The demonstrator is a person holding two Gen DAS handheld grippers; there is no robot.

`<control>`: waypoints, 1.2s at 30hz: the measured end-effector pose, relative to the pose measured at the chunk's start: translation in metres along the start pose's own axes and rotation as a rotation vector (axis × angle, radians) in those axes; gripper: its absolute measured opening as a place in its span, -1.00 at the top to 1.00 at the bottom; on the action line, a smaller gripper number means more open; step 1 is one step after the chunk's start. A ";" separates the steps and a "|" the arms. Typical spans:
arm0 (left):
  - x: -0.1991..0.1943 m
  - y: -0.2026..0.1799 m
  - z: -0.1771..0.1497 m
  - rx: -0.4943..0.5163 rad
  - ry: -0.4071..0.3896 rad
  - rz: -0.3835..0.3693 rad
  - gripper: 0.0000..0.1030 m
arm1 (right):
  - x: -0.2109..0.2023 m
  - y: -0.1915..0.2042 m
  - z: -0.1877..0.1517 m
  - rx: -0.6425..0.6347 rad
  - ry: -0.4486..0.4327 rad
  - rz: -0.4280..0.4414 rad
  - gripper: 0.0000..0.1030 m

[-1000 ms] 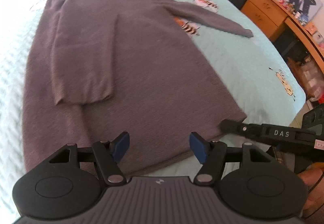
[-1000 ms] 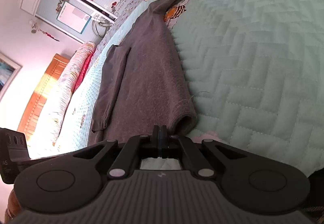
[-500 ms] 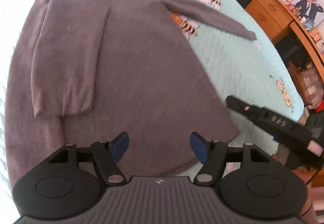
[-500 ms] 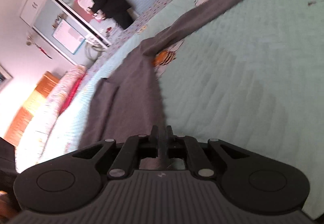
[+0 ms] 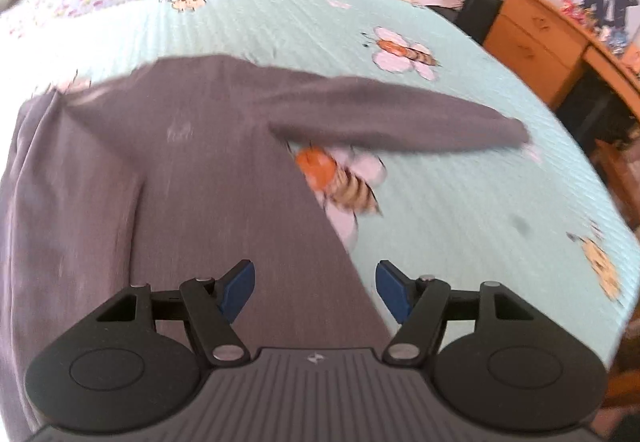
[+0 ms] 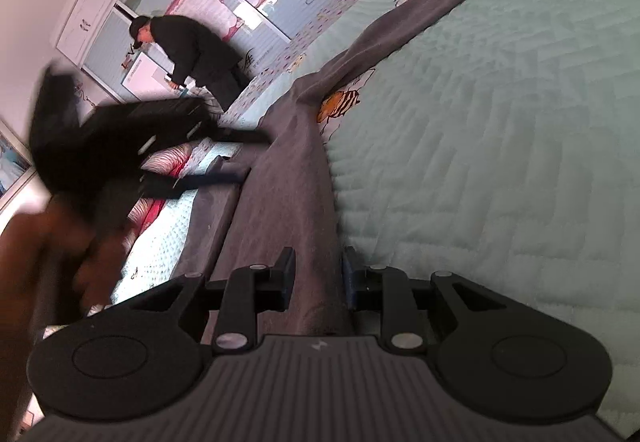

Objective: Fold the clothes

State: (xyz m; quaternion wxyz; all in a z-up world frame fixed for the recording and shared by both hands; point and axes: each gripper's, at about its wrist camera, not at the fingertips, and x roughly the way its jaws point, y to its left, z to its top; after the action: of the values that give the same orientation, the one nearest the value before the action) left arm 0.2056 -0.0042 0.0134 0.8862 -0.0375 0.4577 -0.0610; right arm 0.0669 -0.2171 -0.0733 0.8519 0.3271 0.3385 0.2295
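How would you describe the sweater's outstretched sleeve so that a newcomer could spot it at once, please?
Start at the mint green bedspread and find the grey sweater spread flat on it. One sleeve lies folded over the body; the outstretched sleeve is the one reaching out alone across bare quilt, just above an orange bee print.

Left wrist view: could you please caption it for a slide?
Open left gripper above a grey sweater, one sleeve outstretched on the bedspread.

A plain grey sweater (image 5: pixel 208 170) lies on a mint-green bedspread (image 5: pixel 460 178) patterned with orange-striped bees.
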 end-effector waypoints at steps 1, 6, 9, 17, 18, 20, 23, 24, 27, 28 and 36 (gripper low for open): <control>0.007 -0.004 0.006 0.009 0.015 0.011 -0.34 | 0.000 0.000 -0.001 -0.002 0.001 0.002 0.51; 0.025 -0.023 0.011 0.091 0.085 0.009 -0.34 | 0.006 -0.004 -0.001 -0.013 0.006 0.017 0.51; 0.033 -0.033 0.005 0.157 0.116 0.025 -0.26 | 0.008 -0.001 -0.003 -0.046 0.004 0.005 0.51; 0.044 -0.028 0.008 0.165 0.167 0.010 0.02 | 0.010 0.009 -0.005 -0.114 0.012 -0.036 0.50; 0.046 -0.026 0.008 0.162 0.173 0.007 0.17 | 0.008 0.008 -0.004 -0.100 0.021 -0.036 0.50; 0.048 -0.023 0.010 0.156 0.184 0.000 0.37 | 0.003 0.006 -0.003 -0.071 0.038 -0.026 0.46; 0.050 -0.019 0.013 0.145 0.198 -0.015 0.58 | 0.002 0.006 -0.002 -0.064 0.058 -0.034 0.51; 0.049 -0.017 0.014 0.140 0.200 -0.025 0.69 | 0.003 0.008 -0.001 -0.076 0.062 -0.047 0.55; 0.042 -0.010 0.017 0.119 0.183 -0.056 0.87 | 0.001 0.018 -0.003 -0.130 0.064 -0.084 0.75; 0.038 -0.007 0.017 0.116 0.170 -0.068 0.88 | 0.001 0.022 -0.003 -0.151 0.058 -0.095 0.76; 0.004 0.037 0.013 0.058 0.082 -0.160 0.91 | -0.001 0.094 -0.009 -0.486 0.022 -0.143 0.76</control>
State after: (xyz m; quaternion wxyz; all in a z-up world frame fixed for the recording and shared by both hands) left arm 0.2213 0.0321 0.0129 0.8598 -0.0456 0.4872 -0.1462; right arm 0.0436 -0.1498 -0.0107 0.9158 0.0854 0.3051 0.2468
